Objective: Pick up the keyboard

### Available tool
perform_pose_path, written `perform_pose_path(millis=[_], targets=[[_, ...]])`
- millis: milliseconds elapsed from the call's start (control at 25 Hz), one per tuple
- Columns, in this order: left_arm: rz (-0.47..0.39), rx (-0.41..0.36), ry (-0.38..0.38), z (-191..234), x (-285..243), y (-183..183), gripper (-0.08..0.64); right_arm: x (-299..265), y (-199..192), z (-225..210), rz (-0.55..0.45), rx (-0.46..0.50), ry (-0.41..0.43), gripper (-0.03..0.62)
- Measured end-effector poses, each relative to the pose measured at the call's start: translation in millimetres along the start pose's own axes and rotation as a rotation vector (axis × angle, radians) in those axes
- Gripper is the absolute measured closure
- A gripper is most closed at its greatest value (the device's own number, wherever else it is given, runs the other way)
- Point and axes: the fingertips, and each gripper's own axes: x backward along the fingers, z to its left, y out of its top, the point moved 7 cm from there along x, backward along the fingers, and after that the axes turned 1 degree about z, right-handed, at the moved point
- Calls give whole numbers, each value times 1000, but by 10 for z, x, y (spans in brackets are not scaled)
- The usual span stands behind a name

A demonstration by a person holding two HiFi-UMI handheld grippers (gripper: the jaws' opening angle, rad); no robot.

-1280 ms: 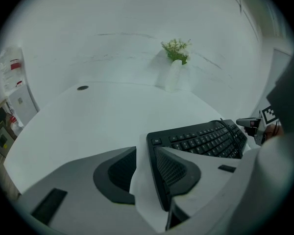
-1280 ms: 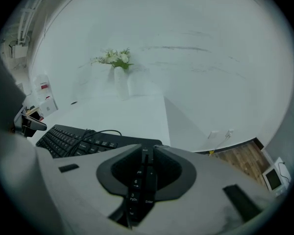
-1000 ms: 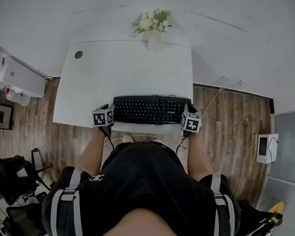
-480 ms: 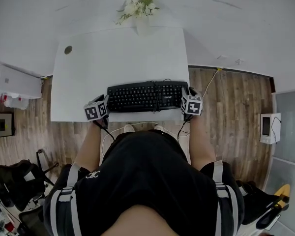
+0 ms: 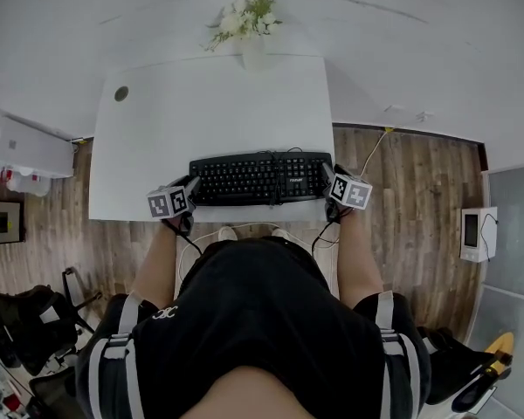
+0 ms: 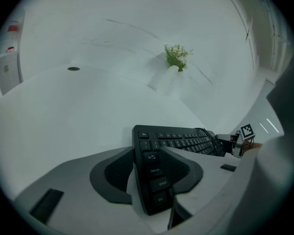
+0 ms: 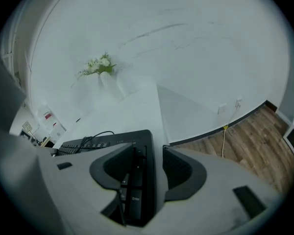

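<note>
At the near edge of the white table [image 5: 210, 103], the left gripper [image 5: 185, 195] and right gripper [image 5: 336, 184] angle forward and down. Each straddles one short end of the black keyboard [image 5: 258, 178]. Both sets of jaws have just been opening and stand wide, pads clear of the casing. The keyboard is probably light, rigid and smooth, so clamp both ends evenly and lift level.

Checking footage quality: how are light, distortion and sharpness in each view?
Head view: even light, fisheye bows the table edges, keyboard sharp. Left gripper view: dark round vignette, near keys legible. Right gripper view: same vignette, baseboard curved.
</note>
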Motion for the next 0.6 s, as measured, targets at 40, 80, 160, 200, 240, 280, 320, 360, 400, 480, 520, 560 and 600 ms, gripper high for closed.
perform_pose_path(millis=[40,80,160,200,240,280,320,360,400,480,520,560,600], targets=[[13,-11,4,-11,-20,-11,373,0,2,-2,3,0,4,394],[22,-23,12,-16,-35,-19,371,2,3,-2,6,0,9,394],[33,-36,22,-4,-50,-22,370,5,7,1,15,-6,17,394],[39,-36,24,9,-55,-20,363,4,9,3,20,-10,22,394],[45,-32,25,26,-60,-19,351,0,10,8,25,-16,31,395],[50,-25,25,43,-64,-19,343,-4,9,15,30,-24,44,400],[54,-14,22,60,-67,-18,334,-8,4,23,34,-36,58,423],[55,-1,17,74,-69,-18,330,-10,-4,28,37,-48,69,437],[55,11,11,84,-70,-19,325,-10,-11,30,38,-55,75,437],[54,23,3,94,-68,-21,324,-6,-14,31,36,-57,77,437],[50,24,1,97,-66,-22,324,-6,-11,32,34,-57,78,437],[46,24,1,99,-65,-22,324,-6,-7,34,34,-58,79,437],[43,24,1,100,-65,-23,324,-5,-4,34,35,-60,80,437]])
